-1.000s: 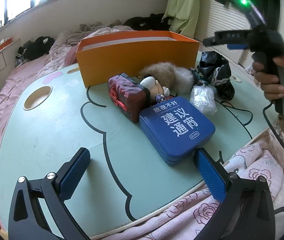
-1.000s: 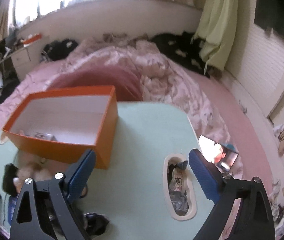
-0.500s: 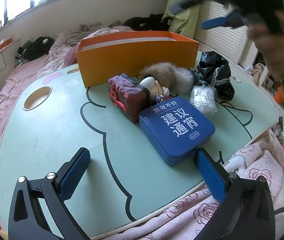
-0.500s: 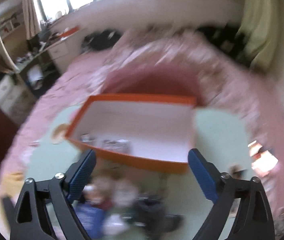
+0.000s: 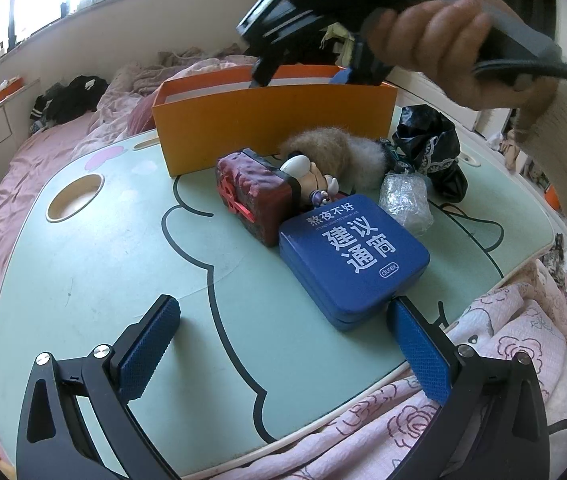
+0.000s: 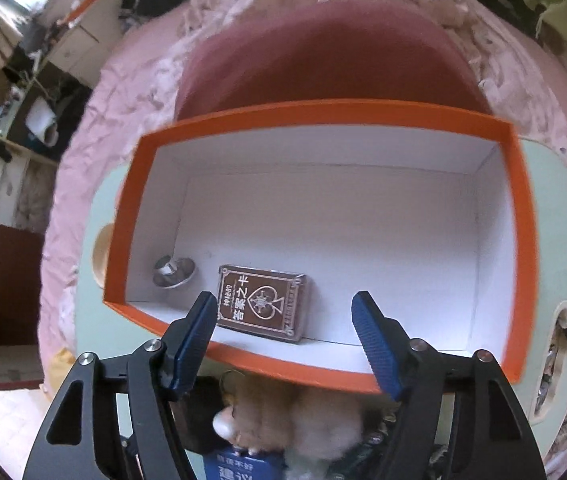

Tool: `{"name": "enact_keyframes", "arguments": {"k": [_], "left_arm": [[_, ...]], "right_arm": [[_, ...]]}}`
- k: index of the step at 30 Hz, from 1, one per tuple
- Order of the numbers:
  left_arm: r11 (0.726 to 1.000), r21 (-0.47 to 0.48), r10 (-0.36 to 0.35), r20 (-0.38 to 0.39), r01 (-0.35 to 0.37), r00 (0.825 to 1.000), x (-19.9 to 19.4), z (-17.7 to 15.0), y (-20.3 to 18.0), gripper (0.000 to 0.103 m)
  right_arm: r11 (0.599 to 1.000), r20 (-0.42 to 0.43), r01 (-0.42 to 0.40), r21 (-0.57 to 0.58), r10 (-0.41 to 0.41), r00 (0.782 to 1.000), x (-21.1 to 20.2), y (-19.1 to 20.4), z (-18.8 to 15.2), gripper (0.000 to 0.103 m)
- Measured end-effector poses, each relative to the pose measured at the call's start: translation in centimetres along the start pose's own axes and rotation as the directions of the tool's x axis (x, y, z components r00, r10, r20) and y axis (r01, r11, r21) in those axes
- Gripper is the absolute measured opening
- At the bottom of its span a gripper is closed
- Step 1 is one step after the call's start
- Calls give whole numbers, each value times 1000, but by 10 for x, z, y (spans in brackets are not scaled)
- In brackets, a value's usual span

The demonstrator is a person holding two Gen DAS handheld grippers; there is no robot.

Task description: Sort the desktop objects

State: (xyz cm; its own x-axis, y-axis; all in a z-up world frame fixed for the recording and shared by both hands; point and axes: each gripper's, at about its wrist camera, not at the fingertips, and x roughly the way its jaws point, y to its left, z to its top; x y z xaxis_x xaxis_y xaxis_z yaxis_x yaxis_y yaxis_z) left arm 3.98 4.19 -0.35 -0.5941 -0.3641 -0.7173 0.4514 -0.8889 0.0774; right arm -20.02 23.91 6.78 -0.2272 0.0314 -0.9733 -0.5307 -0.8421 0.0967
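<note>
Orange box point(image 6: 521, 240), white inside; blue tin point(image 5: 353, 256).

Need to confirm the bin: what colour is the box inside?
White inside, orange outside; the orange box shows this best in the right wrist view.

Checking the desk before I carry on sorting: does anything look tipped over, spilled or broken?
Nothing looks spilled or broken. The small figurine lies on its side, wedged between the dark red box and the fluffy beige pom-pom. The blue tin sits close to the green table's edge.

Orange box point(image 6: 521, 216) right half bare; card deck point(image 6: 262, 307), metal piece point(image 6: 173, 272) crowd near-left.
</note>
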Motion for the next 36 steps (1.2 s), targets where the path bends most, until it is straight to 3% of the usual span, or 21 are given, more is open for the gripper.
{"name": "enact_keyframes", "arguments": {"k": [3,6,11,14,16,18,26,31,32,33,34,36], "left_arm": [[1000,0,1,0,-1,1000,0,0,0,103],[1000,-1,1,0,-1,1000,0,0,0,103],[1000,-3,-1,-1,1,1000,2,2,2,103],[1000,-3,-2,-1,2,1000,2,1,2,103],[1000,-3,-2,1,2,1000,3,2,2,103],[1000,-3,-1,1,1,1000,2,1,2,103],[1000,-3,0,2,0,1000,2,2,2,103],[1000,-3,0,2,0,1000,3,2,2,103],[1000,-3,0,2,0,1000,2,2,2,103],[1000,-3,0,2,0,1000,2,2,2,103],[1000,-3,0,2,0,1000,3,2,2,103],[1000,-3,0,2,0,1000,2,1,2,103]], "right_arm": [[999,-32,49,-21,-50,998,20,8,6,75],[998,-50,60,-26,-61,997,29,8,9,71],[1000,-53,-1,-19,0,999,26,6,3,49],[1000,-44,-10,-18,9,999,24,3,2,47],[1000,-19,-27,-8,27,999,19,-3,0,38],[998,11,-64,14,64,998,11,-11,1,1],[992,111,-119,31,115,987,-22,-27,0,1],[997,161,-80,16,77,984,-36,-6,0,4],[997,153,-67,28,62,986,-36,-3,-1,21],[997,136,-52,48,45,990,-35,0,-3,53],[997,138,-46,60,37,990,-32,4,-2,65],[998,133,7,62,-15,991,-30,13,-1,69]]}}
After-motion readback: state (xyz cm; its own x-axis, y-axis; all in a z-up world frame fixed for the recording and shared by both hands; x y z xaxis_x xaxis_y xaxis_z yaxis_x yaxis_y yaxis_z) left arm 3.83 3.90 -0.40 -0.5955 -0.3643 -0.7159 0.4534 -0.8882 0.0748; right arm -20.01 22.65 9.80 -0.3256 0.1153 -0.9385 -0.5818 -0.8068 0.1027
